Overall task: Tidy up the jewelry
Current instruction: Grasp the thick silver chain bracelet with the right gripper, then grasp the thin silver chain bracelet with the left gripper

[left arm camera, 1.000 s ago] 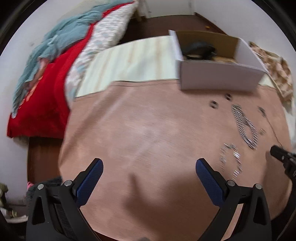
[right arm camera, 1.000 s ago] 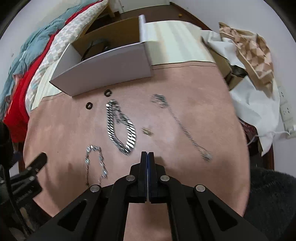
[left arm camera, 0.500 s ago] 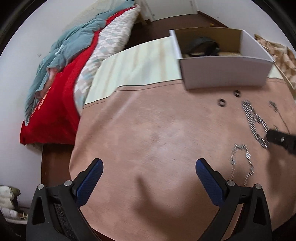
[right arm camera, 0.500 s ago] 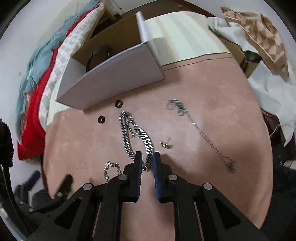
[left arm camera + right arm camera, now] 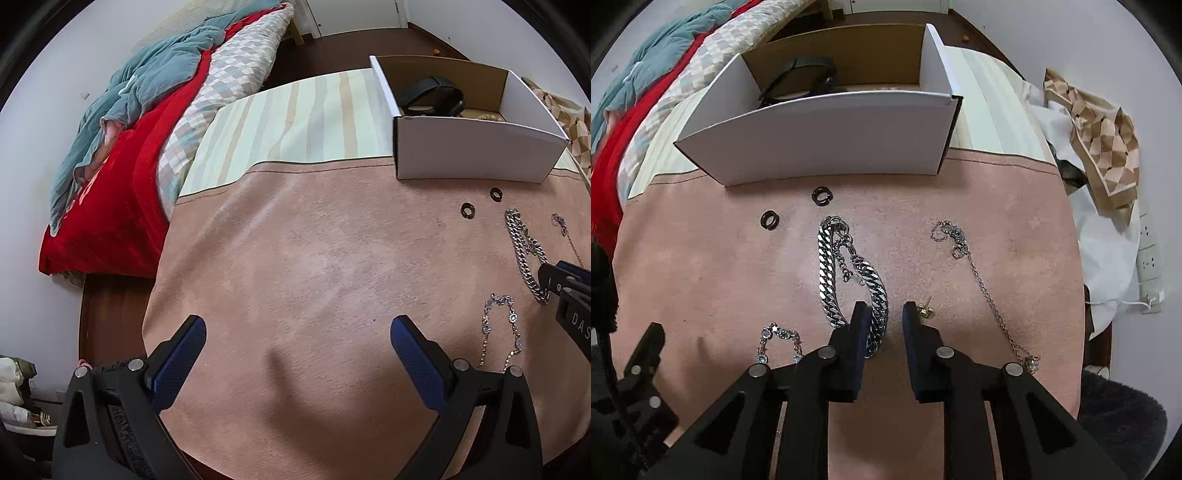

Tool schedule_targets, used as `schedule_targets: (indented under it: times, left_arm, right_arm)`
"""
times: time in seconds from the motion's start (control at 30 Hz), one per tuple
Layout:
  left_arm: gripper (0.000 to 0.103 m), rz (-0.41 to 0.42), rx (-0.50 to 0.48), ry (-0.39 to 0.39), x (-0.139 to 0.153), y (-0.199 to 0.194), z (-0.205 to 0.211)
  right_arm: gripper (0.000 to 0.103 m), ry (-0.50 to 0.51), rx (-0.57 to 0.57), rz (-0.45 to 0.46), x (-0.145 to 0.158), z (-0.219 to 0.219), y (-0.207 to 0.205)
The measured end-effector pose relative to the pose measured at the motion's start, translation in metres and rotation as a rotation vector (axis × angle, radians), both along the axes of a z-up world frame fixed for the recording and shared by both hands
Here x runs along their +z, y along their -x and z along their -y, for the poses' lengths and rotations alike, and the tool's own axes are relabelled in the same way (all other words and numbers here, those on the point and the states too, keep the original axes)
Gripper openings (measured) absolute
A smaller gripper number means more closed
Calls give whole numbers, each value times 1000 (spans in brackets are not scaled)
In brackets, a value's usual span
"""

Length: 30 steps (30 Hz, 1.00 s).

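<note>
Jewelry lies spread on the pink cloth of the tabletop (image 5: 1015, 206), all of it placed here against the white cardboard box (image 5: 820, 136) at the cloth's far edge. Nearest the box sit two small black rings (image 5: 769, 220) (image 5: 820, 195). Nearer the camera than those rings, a heavy silver curb-chain bracelet (image 5: 827, 273) lies as a narrow loop, its long axis running from the box toward the camera, clasp end pointing at the box. Right of it, a thin silver necklace (image 5: 982, 280) trails away from the box on a slant, pendant end farthest from it. A small gold earring (image 5: 925, 310) lies between the two chains, and a gem-set bracelet (image 5: 779, 341) lies left of the curb chain.

The right hand-held gripper (image 5: 882, 314) points steeply down over the bracelet's near bend. Its jaws have just been opening and stand a little apart, astride the right-hand strand, not pressing on it. The left hand-held gripper (image 5: 295, 332) hangs wide open over bare cloth, holding nothing.

Risk, as I judge it: the gap is narrow, so closing may pinch only one strand or the cloth beneath, and the loop may then swing and snag the box wall. The right finger (image 5: 916, 332) is just beside the earring and could knock it away.
</note>
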<state>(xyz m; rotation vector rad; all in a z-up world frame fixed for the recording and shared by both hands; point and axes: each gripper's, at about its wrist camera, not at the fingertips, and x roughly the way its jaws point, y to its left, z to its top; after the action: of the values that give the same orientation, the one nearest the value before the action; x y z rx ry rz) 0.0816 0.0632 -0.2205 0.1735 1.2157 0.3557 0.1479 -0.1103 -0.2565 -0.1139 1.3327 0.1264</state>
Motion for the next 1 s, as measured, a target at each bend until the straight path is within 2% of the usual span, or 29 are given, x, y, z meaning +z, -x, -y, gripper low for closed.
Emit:
schedule_targets:
  times: [0.07,0.13,0.27,0.47,0.57,0.8,0.9,1.0]
  left_arm:
    - [102,-2,5,4,0,0,-2]
    - [102,-2,7,7,1,0,-3]
    - [102,16,1,11,5,-1,-2]
    - [102,13,-27,38,5,1,9]
    - [102,5,-49,52,4,3,17]
    - [102,-8,-70,76,3,1,28]
    - [102,-22,-84,133,1,-1,32]
    - [102,-77,-115,261,-10,-2,41]
  right_arm:
    - [21,-3,6,8,1,0,2]
    - [8,-26,8,5,1,6,6]
    - [8,-96,-37,-47,2,34,17]
    - [8,-137,-98,-95,3,80,47]
    - [8,-211,-146,-97,8,105,56]
    - [8,-394,-202,21,56,125,66]
    - [8,-397,-177,45,69,118,61]
    - [8,-372,-170,38,64,113,54]
